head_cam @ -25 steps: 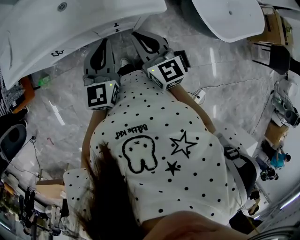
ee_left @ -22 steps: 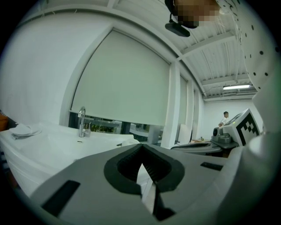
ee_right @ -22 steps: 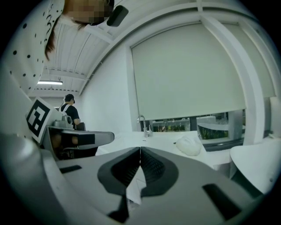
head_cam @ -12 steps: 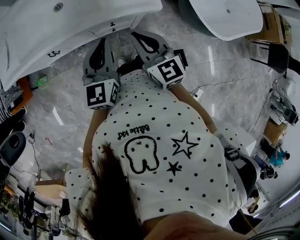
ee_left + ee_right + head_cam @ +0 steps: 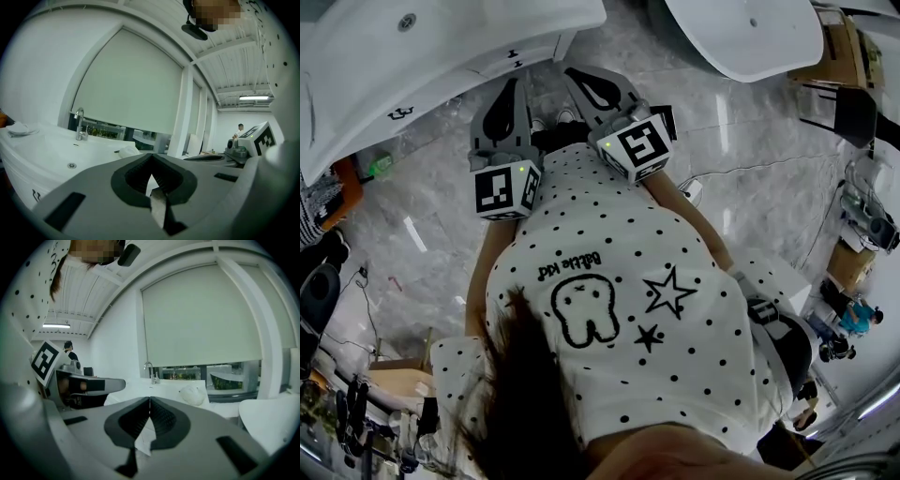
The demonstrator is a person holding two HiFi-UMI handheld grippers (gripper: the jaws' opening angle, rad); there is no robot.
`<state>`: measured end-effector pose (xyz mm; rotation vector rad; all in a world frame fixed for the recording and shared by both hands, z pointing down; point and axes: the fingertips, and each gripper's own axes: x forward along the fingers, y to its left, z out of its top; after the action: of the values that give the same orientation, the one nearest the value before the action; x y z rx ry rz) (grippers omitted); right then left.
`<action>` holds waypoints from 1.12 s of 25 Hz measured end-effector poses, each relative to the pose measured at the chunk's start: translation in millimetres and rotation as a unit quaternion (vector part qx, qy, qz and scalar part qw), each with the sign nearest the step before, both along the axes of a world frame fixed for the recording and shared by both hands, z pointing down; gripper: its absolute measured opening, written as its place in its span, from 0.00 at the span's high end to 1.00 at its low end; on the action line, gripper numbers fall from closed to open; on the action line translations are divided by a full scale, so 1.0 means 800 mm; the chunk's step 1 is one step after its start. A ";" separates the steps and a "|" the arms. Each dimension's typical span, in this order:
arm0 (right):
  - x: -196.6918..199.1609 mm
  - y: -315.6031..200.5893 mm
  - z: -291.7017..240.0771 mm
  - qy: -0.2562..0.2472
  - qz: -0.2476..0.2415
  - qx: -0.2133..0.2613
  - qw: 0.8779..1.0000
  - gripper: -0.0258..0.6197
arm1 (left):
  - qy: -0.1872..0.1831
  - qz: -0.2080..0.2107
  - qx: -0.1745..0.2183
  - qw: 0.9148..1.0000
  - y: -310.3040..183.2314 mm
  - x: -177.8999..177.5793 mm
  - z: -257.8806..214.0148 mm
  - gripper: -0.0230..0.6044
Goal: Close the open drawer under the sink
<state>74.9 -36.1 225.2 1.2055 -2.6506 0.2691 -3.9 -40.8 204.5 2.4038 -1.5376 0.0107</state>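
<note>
The white sink [image 5: 441,47] fills the upper left of the head view, and no drawer shows beneath it in any view. My left gripper [image 5: 517,82] and right gripper [image 5: 574,73] are held side by side in front of the spotted shirt, pointing toward the sink's near edge. In the left gripper view the left gripper [image 5: 151,158] is shut on nothing, with the faucet [image 5: 79,124] and drain [image 5: 71,165] beyond it. The right gripper [image 5: 149,399] is likewise shut and empty, facing the same faucet [image 5: 150,371] across the basin.
A second white tub [image 5: 750,33] lies at the upper right over grey marble floor [image 5: 422,216]. A cable and plug [image 5: 698,192] trail on the floor to the right. Boxes and gear [image 5: 853,75] crowd the right edge. A white crumpled item [image 5: 191,394] rests on the sink top.
In the head view the sink has slid toward the upper left corner. Both grippers keep their pose in front of the chest, still shut.
</note>
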 end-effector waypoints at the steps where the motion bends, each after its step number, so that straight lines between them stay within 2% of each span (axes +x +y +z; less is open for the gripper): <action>1: 0.003 -0.001 0.000 -0.001 0.000 0.001 1.000 0.94 | -0.001 0.003 0.002 1.000 0.000 0.005 0.001 0.96; 6: 0.021 -0.006 0.005 -0.012 -0.001 0.002 1.000 0.94 | -0.014 0.022 0.012 1.000 0.003 0.032 0.006 0.96; 17: 0.028 -0.016 0.003 -0.020 -0.014 0.013 1.000 0.94 | -0.019 -0.009 0.029 0.999 -0.006 0.031 -0.005 0.96; 28: 0.036 -0.020 0.003 -0.013 -0.022 0.019 0.999 0.94 | -0.010 -0.008 0.033 0.999 -0.009 0.042 -0.007 0.96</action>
<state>103.5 -52.3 227.9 1.1611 -2.7124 0.2300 30.1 -47.9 198.9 2.4486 -1.5907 -0.0183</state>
